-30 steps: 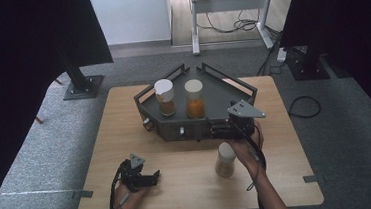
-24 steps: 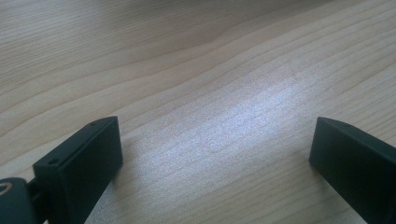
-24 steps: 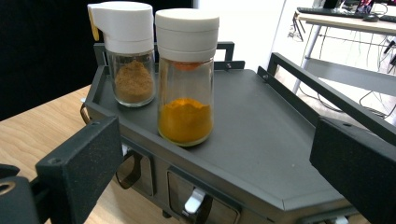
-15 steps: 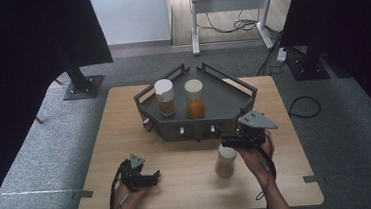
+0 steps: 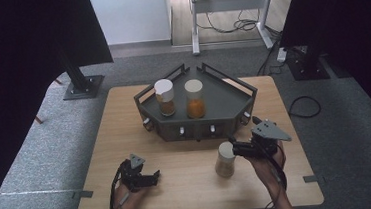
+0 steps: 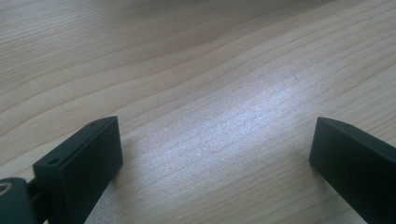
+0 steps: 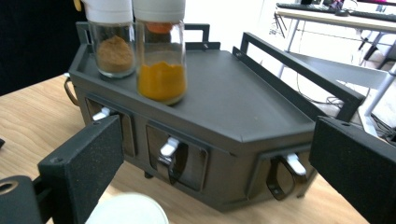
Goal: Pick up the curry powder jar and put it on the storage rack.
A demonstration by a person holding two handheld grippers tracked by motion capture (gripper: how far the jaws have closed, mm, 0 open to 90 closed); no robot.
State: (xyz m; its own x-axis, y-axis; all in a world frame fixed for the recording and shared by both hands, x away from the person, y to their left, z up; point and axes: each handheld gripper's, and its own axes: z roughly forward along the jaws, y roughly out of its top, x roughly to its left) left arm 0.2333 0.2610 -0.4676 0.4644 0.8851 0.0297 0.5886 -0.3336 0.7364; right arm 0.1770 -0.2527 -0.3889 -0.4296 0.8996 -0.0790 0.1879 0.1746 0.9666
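A dark grey rack (image 5: pixel 223 100) stands at the back middle of the wooden table (image 5: pixel 125 129). On it are two white-lidded glass jars, one with brown powder (image 5: pixel 165 99) and one with orange powder (image 5: pixel 194 100). A third white-lidded jar (image 5: pixel 225 159) stands on the table in front of the rack. My right gripper (image 5: pixel 237 149) is open, just right of that jar's top. In the right gripper view the jaws (image 7: pixel 215 140) stand wide apart, facing the rack (image 7: pixel 261 107), with the jar's lid (image 7: pixel 126 211) low between them. My left gripper (image 5: pixel 152 178) rests open on the table (image 6: pixel 210 93), holding nothing.
The rack's front face has three small windows with white levers (image 7: pixel 169 146). Black rails (image 7: pixel 299 70) run along its back edges. Bare wood lies to the left of the rack and between the two hands. Black stands and cables sit on the grey floor (image 5: pixel 51 140) beyond the table.
My right gripper has drawn back from the rack's front toward the person and slightly right. The jar on the table and the left gripper have stayed in place.
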